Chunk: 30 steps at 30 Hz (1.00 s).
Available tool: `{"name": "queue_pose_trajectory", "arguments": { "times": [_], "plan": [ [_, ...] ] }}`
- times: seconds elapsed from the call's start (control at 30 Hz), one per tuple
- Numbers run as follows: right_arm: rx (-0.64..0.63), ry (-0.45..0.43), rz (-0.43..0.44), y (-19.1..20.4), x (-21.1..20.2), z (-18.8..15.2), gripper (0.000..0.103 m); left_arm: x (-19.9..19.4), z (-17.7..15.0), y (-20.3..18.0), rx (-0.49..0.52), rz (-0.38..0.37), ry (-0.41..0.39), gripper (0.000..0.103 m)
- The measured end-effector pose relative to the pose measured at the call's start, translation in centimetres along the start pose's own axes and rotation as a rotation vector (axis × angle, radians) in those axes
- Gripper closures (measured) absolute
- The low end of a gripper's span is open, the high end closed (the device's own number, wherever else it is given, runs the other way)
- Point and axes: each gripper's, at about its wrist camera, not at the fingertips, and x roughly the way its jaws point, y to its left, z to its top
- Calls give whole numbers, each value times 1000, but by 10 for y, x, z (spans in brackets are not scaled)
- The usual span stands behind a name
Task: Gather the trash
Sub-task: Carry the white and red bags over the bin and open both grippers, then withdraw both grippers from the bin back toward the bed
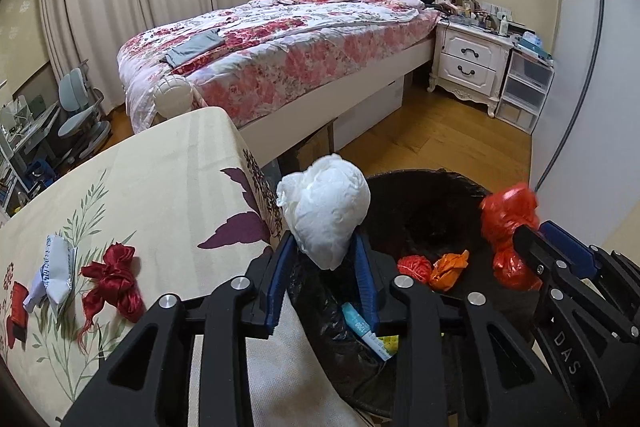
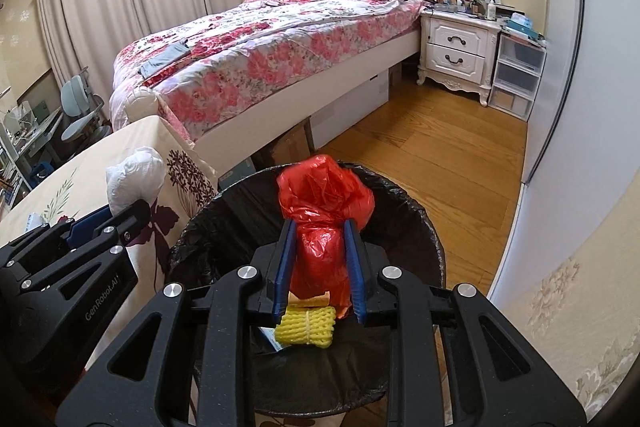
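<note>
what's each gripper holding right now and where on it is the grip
The left gripper holds a white wad of paper by its lower end. The right gripper pinches a red plastic bag around its narrow middle.

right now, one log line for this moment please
left tool: white wad between pads, at bin rim | right tool: shut on red bag over bin

Left wrist view: the red item (image 1: 18, 311) on the table (image 1: 168, 187) is cut off by the picture's edge; its kind cannot be told. The left gripper's arms hide the bin's (image 1: 424, 183) near rim. Nightstand (image 2: 456, 43) clutter is too small to identify. The blue packet (image 2: 269, 339) in the bin lies mostly hidden under yellow foam netting (image 2: 306, 325).
</note>
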Motion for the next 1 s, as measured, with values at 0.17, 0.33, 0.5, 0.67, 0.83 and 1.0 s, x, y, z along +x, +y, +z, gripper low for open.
{"name": "queue_pose_trajectory", "arguments": {
  "times": [0.17, 0.33, 0.5, 0.67, 0.83, 1.0],
  "plan": [
    [8, -8, -29, -3, 0, -3, 59, -3, -2, 3, -11, 13, -10, 36],
    [8, -30, -58, -4, -5, -3, 41, -13, -3, 9, -11, 59, -40, 25],
    [6, -50, -60, 0, -12, 0, 25, -25, -2, 25, -36, 86, -48, 21],
    [-5, -53, -34, 10, -18, 0, 23, -39, -9, 51, -81, 116, -50, 20],
    [-29, -42, 12, 32, -21, 0, 23, -53, -21, 80, -104, 168, -53, 20],
    [-60, -25, 70, 61, -20, -2, 23, -63, -34, 117, -154, 219, -43, 20]
  ]
}}
